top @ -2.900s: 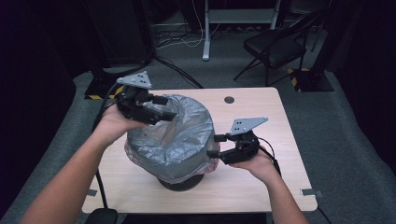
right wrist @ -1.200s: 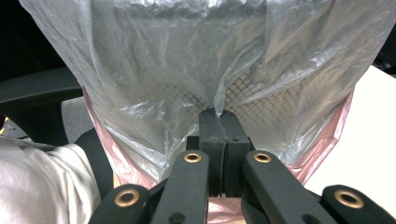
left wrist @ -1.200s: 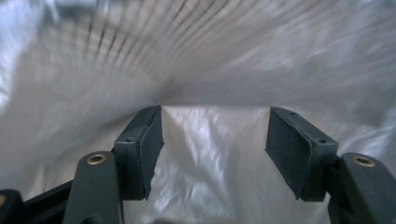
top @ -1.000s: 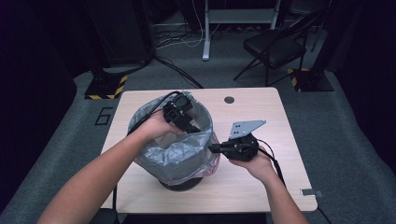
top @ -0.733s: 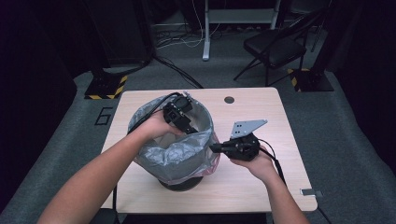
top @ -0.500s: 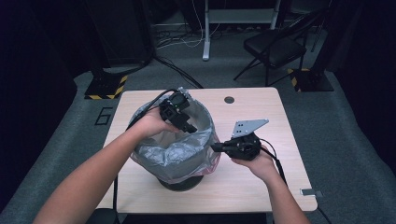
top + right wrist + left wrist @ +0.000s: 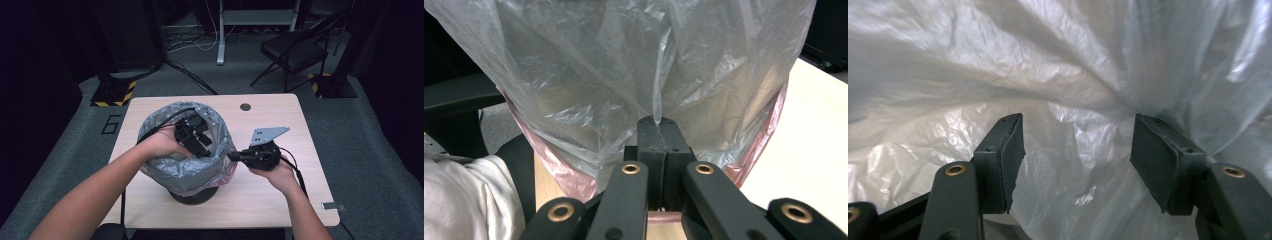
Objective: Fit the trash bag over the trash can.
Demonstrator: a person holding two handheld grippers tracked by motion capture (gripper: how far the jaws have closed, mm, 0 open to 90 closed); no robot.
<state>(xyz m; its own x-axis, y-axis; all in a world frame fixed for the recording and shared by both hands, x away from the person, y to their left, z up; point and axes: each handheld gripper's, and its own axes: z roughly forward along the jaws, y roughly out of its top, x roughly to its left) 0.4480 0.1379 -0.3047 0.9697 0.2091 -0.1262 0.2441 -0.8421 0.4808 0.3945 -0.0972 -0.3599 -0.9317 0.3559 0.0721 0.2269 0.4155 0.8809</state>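
— Two claws are at work on one clear plastic bag (image 7: 200,170). The bag sits in a round bin (image 7: 192,195) on the desk (image 7: 300,120), near the person's edge.

— What is the right claw (image 7: 233,156) doing?

— It is on the outside of the bag, at the side that faces the right hand. In the right gripper view its two black jaws are pressed flat together. A thin fold of the bag (image 7: 656,107) is pinched between them and stands up from the tips like a little ridge.

— And the left claw (image 7: 202,147)?

— It is down inside the mouth of the bag. The left hand (image 7: 162,144) holds it over the bag's top edge. In the left gripper view its jaws stand apart, about half way, and they have just been closing a little. The crinkly wall of the bag (image 7: 1073,90) is right behind them, and some of it sags in the gap. I cannot see the pads (image 7: 1013,150) squeeze it.

— Is there anything else on the bin?

— Yes, a pink bag (image 7: 559,165) peeks out under the clear one, low down, at its hem.
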